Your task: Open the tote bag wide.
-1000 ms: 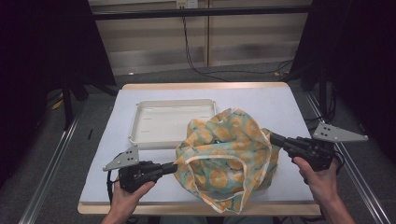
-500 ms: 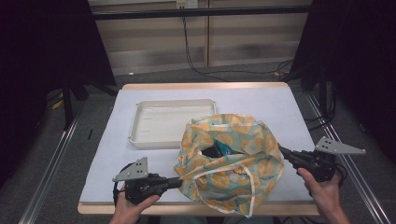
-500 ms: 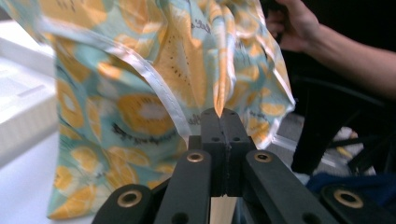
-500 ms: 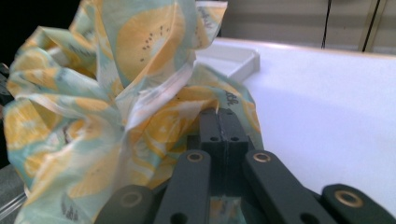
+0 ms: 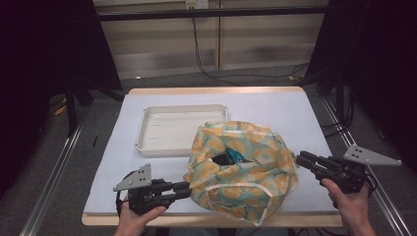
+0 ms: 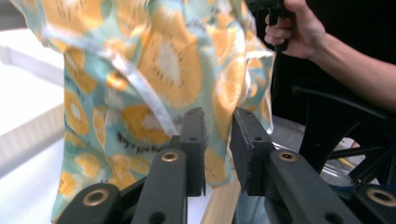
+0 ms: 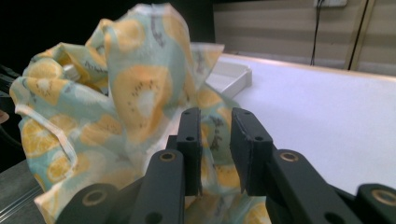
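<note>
A cloth bag (image 5: 246, 167) printed with orange fruit slices on pale green sits slumped on the white table, its mouth gaping over something dark teal (image 5: 230, 157) inside. My left gripper (image 5: 186, 189) lies at the bag's near-left edge. Its jaws have just been opening and stand apart, the bag's cloth (image 6: 163, 70) hanging loose at the gap in front of the left gripper (image 6: 219, 149), not pinched. My right gripper (image 5: 301, 160) rests just off the bag's right side. Its jaws have just been opening too, with the bag (image 7: 135, 93) beyond the right gripper (image 7: 215, 149) and nothing held.
A shallow white tray (image 5: 172, 142) stands behind and left of the bag, its corner (image 7: 233, 74) visible in the right gripper view. The table's (image 5: 295, 113) wooden front edge runs just under both hands. Dark floor and metal rails flank the table.
Both grippers have let go of the bag's edges and their jaws have parted. The bag has sagged onto the table. The right gripper has drawn back to the right and down.
</note>
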`<state>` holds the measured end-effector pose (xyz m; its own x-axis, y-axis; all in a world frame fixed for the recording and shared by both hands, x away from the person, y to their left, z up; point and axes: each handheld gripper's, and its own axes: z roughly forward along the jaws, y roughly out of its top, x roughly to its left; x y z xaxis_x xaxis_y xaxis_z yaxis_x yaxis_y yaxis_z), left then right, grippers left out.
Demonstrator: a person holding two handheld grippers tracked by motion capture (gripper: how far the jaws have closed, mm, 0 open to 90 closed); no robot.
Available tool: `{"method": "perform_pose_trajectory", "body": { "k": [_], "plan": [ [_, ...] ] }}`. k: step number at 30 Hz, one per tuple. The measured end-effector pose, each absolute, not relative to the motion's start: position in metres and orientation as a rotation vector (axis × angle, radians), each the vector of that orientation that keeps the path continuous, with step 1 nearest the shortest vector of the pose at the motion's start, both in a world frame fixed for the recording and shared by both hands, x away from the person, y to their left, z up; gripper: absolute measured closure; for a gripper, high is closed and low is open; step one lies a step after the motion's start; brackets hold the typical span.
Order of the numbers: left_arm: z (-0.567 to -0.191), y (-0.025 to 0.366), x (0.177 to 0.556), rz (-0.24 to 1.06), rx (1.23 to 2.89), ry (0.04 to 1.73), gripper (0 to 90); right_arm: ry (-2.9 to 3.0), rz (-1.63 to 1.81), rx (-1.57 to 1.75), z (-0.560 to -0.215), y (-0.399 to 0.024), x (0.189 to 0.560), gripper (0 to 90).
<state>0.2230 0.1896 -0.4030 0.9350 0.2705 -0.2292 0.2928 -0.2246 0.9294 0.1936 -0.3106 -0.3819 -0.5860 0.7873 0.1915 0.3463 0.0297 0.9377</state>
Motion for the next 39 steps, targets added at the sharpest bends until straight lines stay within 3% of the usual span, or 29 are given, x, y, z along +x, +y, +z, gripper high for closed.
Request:
{"method": "perform_pose_trajectory", "body": {
  "k": [5,14,18,21,24,27,29,31,39],
  "plan": [
    [-0.39,0.194,0.227,0.009,1.78,0.436,62.9,1.993,1.589,1.048,-0.372,-0.297,0.189,70.3],
    [-0.37,0.181,0.242,0.043,1.769,0.404,62.1,2.014,1.63,0.953,-0.351,-0.282,0.191,60.7],
    [-0.364,0.169,0.253,0.06,1.758,0.409,64.2,2.058,1.616,0.926,-0.349,-0.27,0.202,52.3],
    [-0.36,0.158,0.262,0.042,1.767,0.414,63.0,2.069,1.617,0.918,-0.352,-0.265,0.208,49.8],
    [-0.36,0.146,0.268,0.066,1.803,0.405,56.4,2.087,1.59,0.903,-0.357,-0.255,0.215,46.8],
    [-0.362,0.14,0.274,0.06,1.815,0.426,59.1,2.098,1.559,0.911,-0.36,-0.251,0.223,55.5],
    [-0.365,0.141,0.275,0.037,1.797,0.434,76.1,2.089,1.572,0.923,-0.362,-0.252,0.228,77.8],
    [-0.365,0.143,0.274,0.054,1.811,0.431,87.5,2.065,1.588,0.946,-0.363,-0.256,0.233,88.3],
    [-0.366,0.165,0.263,0.054,1.818,0.453,90.0,1.95,1.555,1.088,-0.371,-0.277,0.258,90.0]
  ]
}}
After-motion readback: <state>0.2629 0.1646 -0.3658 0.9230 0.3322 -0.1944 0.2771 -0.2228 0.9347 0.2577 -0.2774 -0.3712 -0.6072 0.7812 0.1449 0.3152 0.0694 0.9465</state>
